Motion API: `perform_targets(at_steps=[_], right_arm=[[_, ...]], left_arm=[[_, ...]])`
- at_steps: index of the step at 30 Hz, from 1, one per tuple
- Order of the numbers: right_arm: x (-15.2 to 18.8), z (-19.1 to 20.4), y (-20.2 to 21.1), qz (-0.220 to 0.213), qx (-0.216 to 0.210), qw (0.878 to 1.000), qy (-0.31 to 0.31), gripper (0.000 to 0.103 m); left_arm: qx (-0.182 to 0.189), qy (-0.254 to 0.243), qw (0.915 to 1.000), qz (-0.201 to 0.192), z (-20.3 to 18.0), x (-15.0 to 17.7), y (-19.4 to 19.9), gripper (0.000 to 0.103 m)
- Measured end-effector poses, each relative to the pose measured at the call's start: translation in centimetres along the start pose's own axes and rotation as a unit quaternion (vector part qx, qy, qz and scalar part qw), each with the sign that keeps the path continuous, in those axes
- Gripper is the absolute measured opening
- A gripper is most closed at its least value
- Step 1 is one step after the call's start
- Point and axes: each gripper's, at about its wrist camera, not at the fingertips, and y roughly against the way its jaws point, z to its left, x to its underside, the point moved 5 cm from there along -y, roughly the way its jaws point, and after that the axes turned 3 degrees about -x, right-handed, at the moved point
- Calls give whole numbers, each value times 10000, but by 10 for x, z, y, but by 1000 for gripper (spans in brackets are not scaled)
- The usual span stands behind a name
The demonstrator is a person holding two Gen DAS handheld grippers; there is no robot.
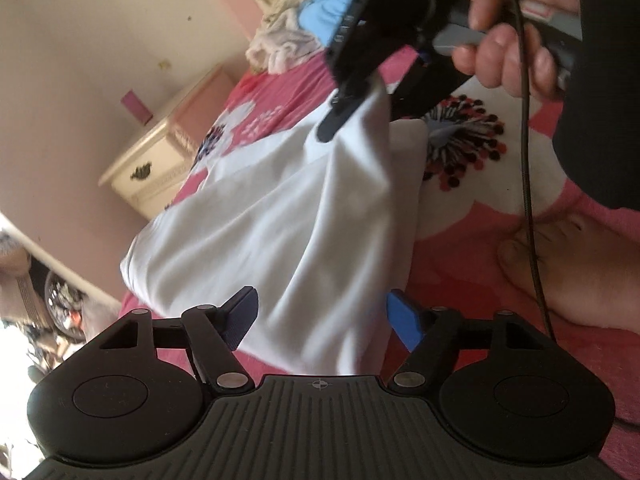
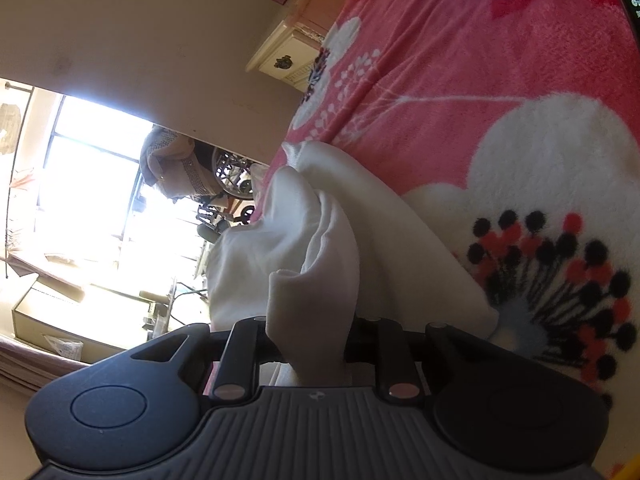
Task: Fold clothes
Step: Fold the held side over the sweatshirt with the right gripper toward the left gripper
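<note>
The white garment [image 1: 280, 216] lay partly on the pink floral blanket [image 1: 272, 92] and was partly lifted off it, one end raised toward the top of the left wrist view. There the right gripper [image 1: 352, 92] pinched the raised edge; a hand [image 1: 504, 52] held its handle, with a black cable [image 1: 528, 168] hanging down past it. In the right wrist view the same cloth [image 2: 316, 280] was bunched between the two fingers, which stood close together and clamped a thick fold; the fingertips themselves were hidden under the fabric.

The left gripper [image 1: 322, 316] was spread, its fingers [image 1: 240, 316] apart on either side of the lower edge of the garment. The cloth sat between them, but the pads did not appear to press on it; the blur there made contact hard to confirm.

A bare foot [image 1: 580, 268] rested on the blanket just beside the garment. A heap of other clothes [image 1: 292, 32], pale and blue, lay farther back on the blanket. A cream nightstand [image 1: 160, 164] stood against the wall beside the bed.
</note>
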Motion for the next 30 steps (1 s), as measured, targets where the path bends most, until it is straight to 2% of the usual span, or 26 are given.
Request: perform_targets(at_steps=[1,5,11,14,19,25,30], right_arm=[[0,1,0,-8,-20,10000,-14,22],[1,5,-1,-25,-70,10000,-46,22],[-1,8,-3,-8,-115,9999,-95,22],[-2,10,-5,-13,-166,9997,-151,22],[-2,18,-4,2,-330,9993,-146,22],[3,21,-2,102,-272,9995,117,22],[6,6,1,156,7,9997,196,22]], left_arm=[[-72,-75,9999,-22,-2,-1,-2,67],[-306,-272,9991,-55,-7,-1,-11,64],[-81,-479,9988,-89,-21,-2,-12,66],[-310,-457,9984,-117,-20,-5,-17,66],[-759,-182,9969,78,-4,-3,-24,66],[-746,-203,9958,492,-1,15,-9,61],[-624,95,9953,739,6,26,-9,59]])
